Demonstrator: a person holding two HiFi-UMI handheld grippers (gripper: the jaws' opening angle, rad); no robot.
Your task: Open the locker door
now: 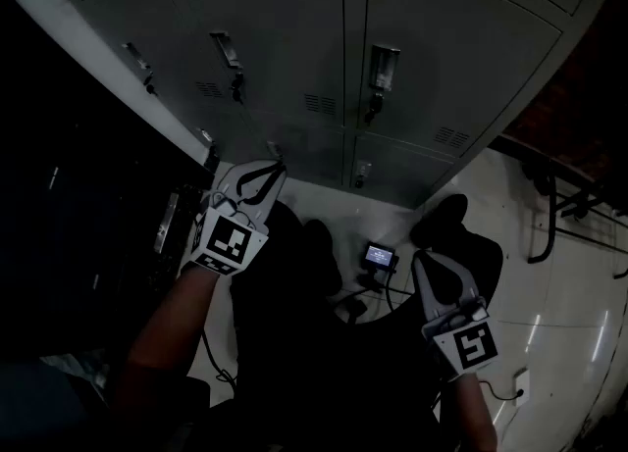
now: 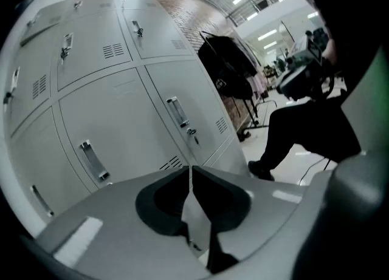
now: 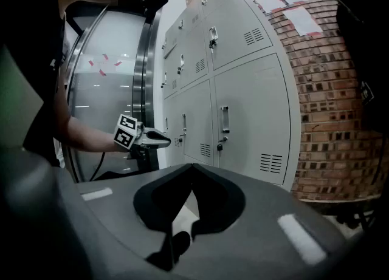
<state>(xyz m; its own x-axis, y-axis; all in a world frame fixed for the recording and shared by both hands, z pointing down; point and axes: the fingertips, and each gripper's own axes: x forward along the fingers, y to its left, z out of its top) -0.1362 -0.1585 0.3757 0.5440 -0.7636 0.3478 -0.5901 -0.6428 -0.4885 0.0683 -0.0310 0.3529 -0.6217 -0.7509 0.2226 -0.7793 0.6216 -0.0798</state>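
Every locker door (image 2: 194, 90) in the grey locker bank (image 1: 294, 38) is shut flush, and I can't tell which one you mean to open. Over your left jaw tips, the lower door at the bank's right end shows closest, with its upright handle (image 2: 176, 112) and small lock (image 2: 192, 133) on the door's left edge and a vent slot at its far lower corner. Your left gripper (image 2: 191, 169) is held out toward the bank's bottom row, near it but clear of the metal. Its jaws are pressed together at the tips with nothing between them. Your right gripper (image 3: 193, 167) hangs further back from the bank, off toward its right end and looking along the bank's face. Its jaws are likewise closed tip to tip and hold nothing. A small device with a lit screen (image 1: 380, 256) lies on the pale glossy floor (image 1: 549, 274) a little out from the bank's foot. A brick wall (image 3: 328, 109) meets the bank's right end, with sheets of paper (image 3: 285, 5) fixed to it above the bank's top row. Beyond that same end, a dark bundle hangs on a stand (image 2: 228, 60). At the bank's far left end stands a curved glass panel (image 3: 109, 78) in a metal frame.
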